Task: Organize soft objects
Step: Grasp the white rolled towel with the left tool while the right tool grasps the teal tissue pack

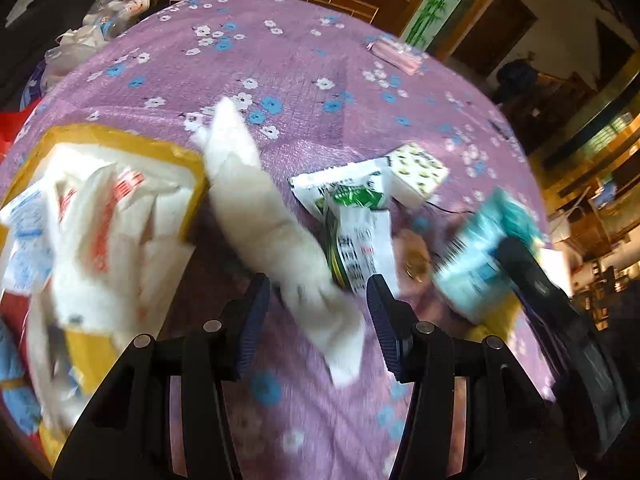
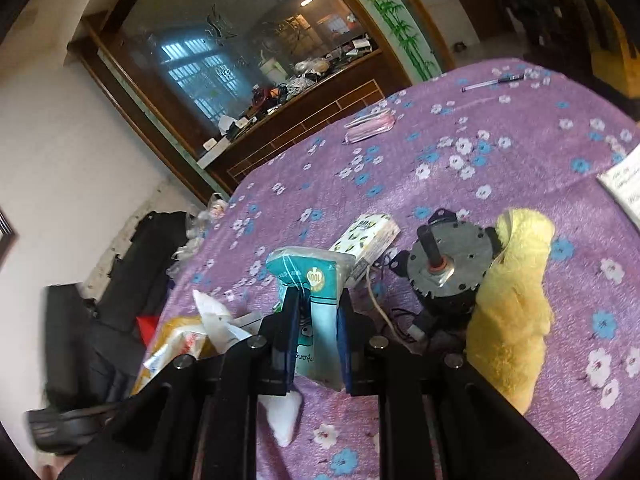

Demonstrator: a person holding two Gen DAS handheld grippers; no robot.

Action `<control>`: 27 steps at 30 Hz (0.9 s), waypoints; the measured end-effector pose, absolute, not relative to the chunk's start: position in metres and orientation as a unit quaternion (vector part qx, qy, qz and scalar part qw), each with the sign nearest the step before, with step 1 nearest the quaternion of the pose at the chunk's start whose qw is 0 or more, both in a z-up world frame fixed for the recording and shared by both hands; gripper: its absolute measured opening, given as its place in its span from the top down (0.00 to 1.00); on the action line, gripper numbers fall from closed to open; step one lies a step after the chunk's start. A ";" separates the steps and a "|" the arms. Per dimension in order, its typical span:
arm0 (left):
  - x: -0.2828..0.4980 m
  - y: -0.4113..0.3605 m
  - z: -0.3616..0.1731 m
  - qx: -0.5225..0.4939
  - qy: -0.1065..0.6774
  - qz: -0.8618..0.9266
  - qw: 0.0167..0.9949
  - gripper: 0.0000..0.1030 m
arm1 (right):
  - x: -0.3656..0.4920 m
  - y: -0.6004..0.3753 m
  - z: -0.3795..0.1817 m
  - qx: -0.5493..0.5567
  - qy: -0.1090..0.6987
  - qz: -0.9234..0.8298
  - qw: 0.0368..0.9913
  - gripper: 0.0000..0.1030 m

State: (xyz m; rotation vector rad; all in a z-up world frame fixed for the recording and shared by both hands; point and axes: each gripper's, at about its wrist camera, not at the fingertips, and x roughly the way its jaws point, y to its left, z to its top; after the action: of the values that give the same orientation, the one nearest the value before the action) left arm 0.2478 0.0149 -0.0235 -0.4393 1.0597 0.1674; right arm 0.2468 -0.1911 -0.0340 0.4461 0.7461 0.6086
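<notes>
Right tongs [image 2: 318,322] are clamped on a teal tissue pack [image 2: 310,280], the pads squeezing its sides, and the pack sits up off the purple flowered bed cover [image 2: 460,184]. Just beyond it lies a small pack of patterned tissues [image 2: 366,236], and beside that a grey motor [image 2: 448,264] with a thin cord trailing, leaning against a fluffy yellow towel [image 2: 512,312]. Over to the left tongs [image 1: 318,304]: they stand apart, holding nothing, with a long white cloth [image 1: 260,216] running diagonally across the bed and passing between the two fingers without either pad pressing on it. The picture is smeared there, so the fine detail is hard to make out. To the left of the cloth, at the bed's left edge, sits a yellow bag [image 1: 120,140] stuffed with white packets. To the right, a green-and-white packet [image 1: 352,208] lies beside the patterned tissues, and the teal pack shows again, blurred, at the right. Far up the bed, near its far edge, rests a pink pack [image 2: 370,124], and a pen [image 2: 492,82] lies further along that edge.
</notes>
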 end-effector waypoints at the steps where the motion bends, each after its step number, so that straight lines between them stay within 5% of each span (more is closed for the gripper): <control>1: 0.254 0.015 -0.029 -0.195 0.512 0.094 0.831 0.51 | 0.246 -0.191 -0.034 0.215 0.357 0.296 0.860 0.85; 6: 0.259 0.020 -0.041 -0.199 0.518 0.110 0.825 0.56 | 0.242 -0.190 -0.035 0.221 0.361 0.303 0.854 0.85; 11: 0.256 0.016 -0.048 -0.184 0.530 0.096 0.822 0.83 | 0.241 -0.189 -0.037 0.219 0.365 0.303 0.853 0.85; 27: 0.125 -0.005 -0.011 -0.201 0.535 -0.057 0.818 0.84 | 0.234 -0.178 -0.041 0.208 0.368 0.334 0.842 0.85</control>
State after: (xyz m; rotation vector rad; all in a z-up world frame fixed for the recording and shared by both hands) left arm 0.1250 -0.0051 -0.0110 -0.4292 1.1399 -0.1218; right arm 0.2336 -0.1780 -0.0406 0.4390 0.7773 0.7056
